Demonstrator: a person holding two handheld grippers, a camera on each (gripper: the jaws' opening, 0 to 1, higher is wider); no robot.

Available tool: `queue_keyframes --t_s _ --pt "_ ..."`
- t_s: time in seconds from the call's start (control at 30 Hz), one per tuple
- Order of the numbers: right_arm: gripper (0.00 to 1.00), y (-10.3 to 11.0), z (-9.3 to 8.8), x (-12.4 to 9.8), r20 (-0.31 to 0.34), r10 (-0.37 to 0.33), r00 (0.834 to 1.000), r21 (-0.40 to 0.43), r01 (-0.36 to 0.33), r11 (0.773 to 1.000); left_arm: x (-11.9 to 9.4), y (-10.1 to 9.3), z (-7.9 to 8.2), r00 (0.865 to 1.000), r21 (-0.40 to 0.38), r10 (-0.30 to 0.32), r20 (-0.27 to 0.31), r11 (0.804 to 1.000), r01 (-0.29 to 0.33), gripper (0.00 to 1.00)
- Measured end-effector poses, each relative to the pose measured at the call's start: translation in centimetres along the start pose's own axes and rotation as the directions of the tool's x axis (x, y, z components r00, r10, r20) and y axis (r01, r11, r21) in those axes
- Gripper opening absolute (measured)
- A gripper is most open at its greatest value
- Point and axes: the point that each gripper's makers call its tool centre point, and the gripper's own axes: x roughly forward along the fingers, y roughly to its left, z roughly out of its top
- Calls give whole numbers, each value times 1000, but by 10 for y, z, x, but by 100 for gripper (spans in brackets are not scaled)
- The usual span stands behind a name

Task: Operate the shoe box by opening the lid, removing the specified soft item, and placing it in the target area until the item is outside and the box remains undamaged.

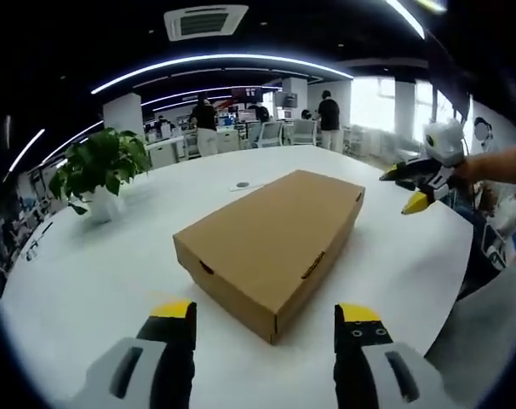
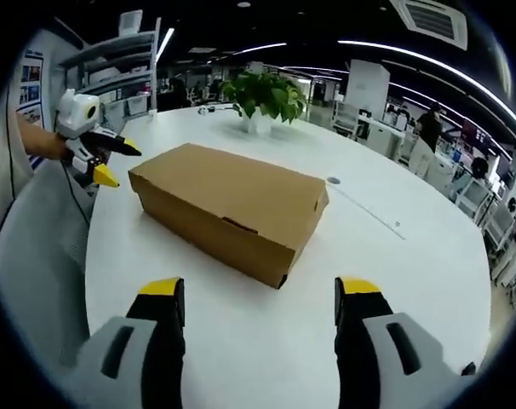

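A closed brown cardboard shoe box point(image 1: 275, 241) lies on the round white table point(image 1: 113, 273), its lid flat. In the left gripper view my left gripper point(image 1: 266, 313) stands open just short of the box's near corner, nothing between its jaws. The right gripper point(image 1: 415, 187) comes in at the far right, held by a hand, open and off the box's far end. In the right gripper view the same box point(image 2: 228, 209) lies ahead of my open right gripper point(image 2: 259, 291), and the left gripper point(image 2: 105, 162) hangs open at the left beside the box's end.
A potted green plant point(image 1: 99, 170) in a white pot stands on the table's far side, also the plant point(image 2: 262, 100) behind the box. A small round disc point(image 1: 243, 185) lies on the table past the box. Desks, chairs and people fill the office behind.
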Motion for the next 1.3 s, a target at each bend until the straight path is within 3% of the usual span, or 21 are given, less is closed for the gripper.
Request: queue_keyframes --t_s 0.5,0.87,1.3 --pt "57 -16 8 30 -32 38 999 -53 -40 998 14 -4 3 998 -31 63 3 998 -63 60" --pt "52 -17 9 49 -57 69 996 -51 -72 996 27 -2 1 995 -49 100 -16 994 -101 56" --pt "42 -10 8 64 -88 86 992 -48 -91 995 32 -2 -3 994 -80 100 -42 991 -103 51"
